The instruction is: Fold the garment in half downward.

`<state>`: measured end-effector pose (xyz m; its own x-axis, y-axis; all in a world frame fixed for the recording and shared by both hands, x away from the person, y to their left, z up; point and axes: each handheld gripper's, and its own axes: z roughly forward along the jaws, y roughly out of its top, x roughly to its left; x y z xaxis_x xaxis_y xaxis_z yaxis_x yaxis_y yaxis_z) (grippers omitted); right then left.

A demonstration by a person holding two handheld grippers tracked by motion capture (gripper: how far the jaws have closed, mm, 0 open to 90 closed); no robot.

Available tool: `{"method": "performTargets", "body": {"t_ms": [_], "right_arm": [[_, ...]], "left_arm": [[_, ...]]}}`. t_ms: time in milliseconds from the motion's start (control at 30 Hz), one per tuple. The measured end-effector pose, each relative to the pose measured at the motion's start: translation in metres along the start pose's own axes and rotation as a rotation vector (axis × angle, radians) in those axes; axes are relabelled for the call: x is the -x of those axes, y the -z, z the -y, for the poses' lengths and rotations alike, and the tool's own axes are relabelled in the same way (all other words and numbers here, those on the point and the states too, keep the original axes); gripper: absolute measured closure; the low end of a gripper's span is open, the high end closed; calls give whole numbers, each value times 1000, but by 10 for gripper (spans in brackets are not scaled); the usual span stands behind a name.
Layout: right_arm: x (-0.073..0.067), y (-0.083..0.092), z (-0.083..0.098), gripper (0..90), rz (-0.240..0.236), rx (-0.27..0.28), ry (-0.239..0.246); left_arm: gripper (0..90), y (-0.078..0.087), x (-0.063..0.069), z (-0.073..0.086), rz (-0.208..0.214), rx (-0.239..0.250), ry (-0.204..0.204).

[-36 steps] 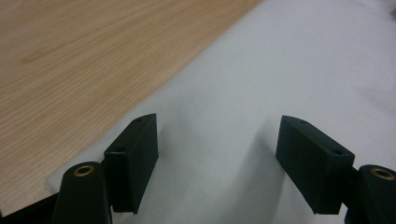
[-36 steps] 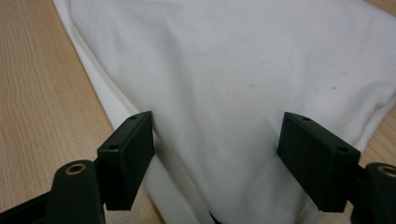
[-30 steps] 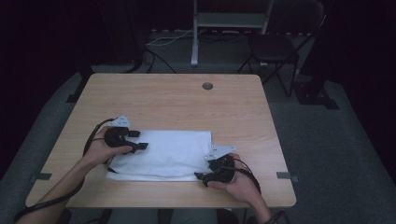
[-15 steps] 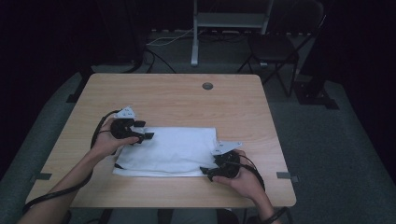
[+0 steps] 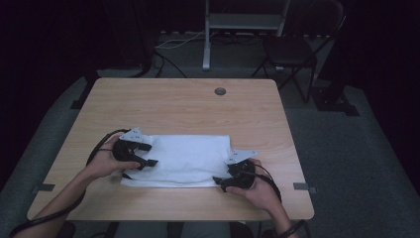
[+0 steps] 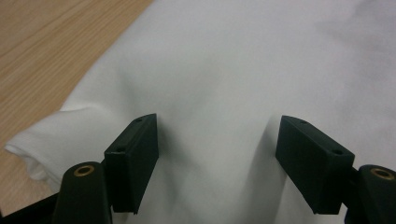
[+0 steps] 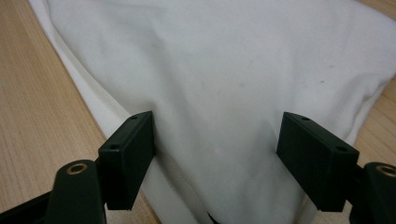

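The left gripper point(image 5: 148, 154) has been drawn nearer over the folded white cloth point(image 5: 185, 158); both grippers, the right gripper point(image 5: 221, 181) included, are spread wide, nothing clamped.

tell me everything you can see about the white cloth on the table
The white cloth is a plain, soft-looking fabric folded into a flat, layered rectangle, lying on the near half of the wooden table. Its surface is mostly smooth with shallow creases; stacked edges show along its sides, and a few faint specks mark it. The left hand-held gripper sits over its left end and the right hand-held gripper at its near right corner, each with jaws wide open over the fabric, not pinching it.
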<state>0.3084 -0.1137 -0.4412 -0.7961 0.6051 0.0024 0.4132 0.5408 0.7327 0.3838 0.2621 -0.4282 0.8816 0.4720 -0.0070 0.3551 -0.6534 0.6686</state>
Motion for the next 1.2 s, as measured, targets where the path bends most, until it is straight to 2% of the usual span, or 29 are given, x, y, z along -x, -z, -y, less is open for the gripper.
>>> {"method": "performTargets", "body": {"t_ms": [367, 600, 767, 900, 933, 1000, 1033, 1067, 1200], "right_arm": [[12, 2, 2, 268, 20, 3, -21], [26, 1, 2, 264, 33, 4, -34], [28, 1, 1, 244, 39, 2, -37], [24, 3, 1, 192, 39, 18, -50], [22, 6, 1, 167, 45, 30, -48], [20, 8, 0, 144, 51, 43, -43], [16, 11, -2, 143, 51, 61, -40], [14, 12, -4, 136, 50, 72, -37], [4, 17, -8, 135, 40, 107, -26]], "left_arm": [[295, -17, -14, -13, -9, 43, 32], [295, -24, -16, -20, -27, 61, 50], [295, -25, -19, -24, -44, 84, 54], [294, -14, -18, -24, -68, 146, 70], [294, -5, -18, -24, -78, 187, 84], [294, 0, -18, -23, -86, 206, 89], [206, 9, -17, -23, -107, 225, 115], [197, 9, -17, -23, -107, 225, 115], [197, 32, -12, -16, -128, 289, 126]]}}
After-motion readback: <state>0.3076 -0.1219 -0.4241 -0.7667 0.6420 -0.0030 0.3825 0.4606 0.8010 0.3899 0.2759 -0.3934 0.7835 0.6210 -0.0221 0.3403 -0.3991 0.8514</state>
